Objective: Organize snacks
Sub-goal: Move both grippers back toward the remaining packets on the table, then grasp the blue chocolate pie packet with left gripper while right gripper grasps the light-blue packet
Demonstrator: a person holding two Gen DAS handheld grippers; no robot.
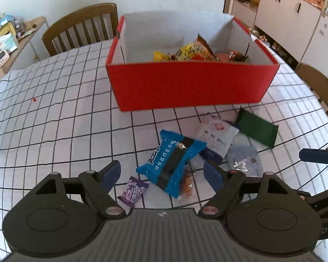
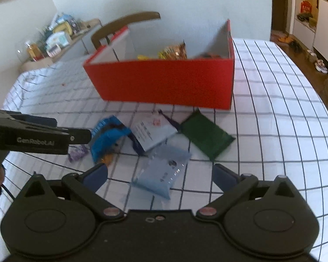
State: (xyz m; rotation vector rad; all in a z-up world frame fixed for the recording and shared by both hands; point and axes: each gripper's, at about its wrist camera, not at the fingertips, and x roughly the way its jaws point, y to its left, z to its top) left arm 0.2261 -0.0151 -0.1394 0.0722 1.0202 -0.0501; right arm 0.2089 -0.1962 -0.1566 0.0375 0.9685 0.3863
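Blue snack packet [image 1: 171, 164] lies between the wide-spread left gripper [image 1: 161, 174]; right gripper [image 2: 160, 174] gapes empty too.

The tablecloth [image 1: 54, 113] is white with a black grid. The box [image 1: 185, 85] is red outside, white inside. Near it lie a bright blue packet [image 1: 170, 163] with a dark band, a dark green packet [image 1: 257, 130], a purple candy [image 1: 133, 191] and a pale blue pouch [image 2: 161, 174]
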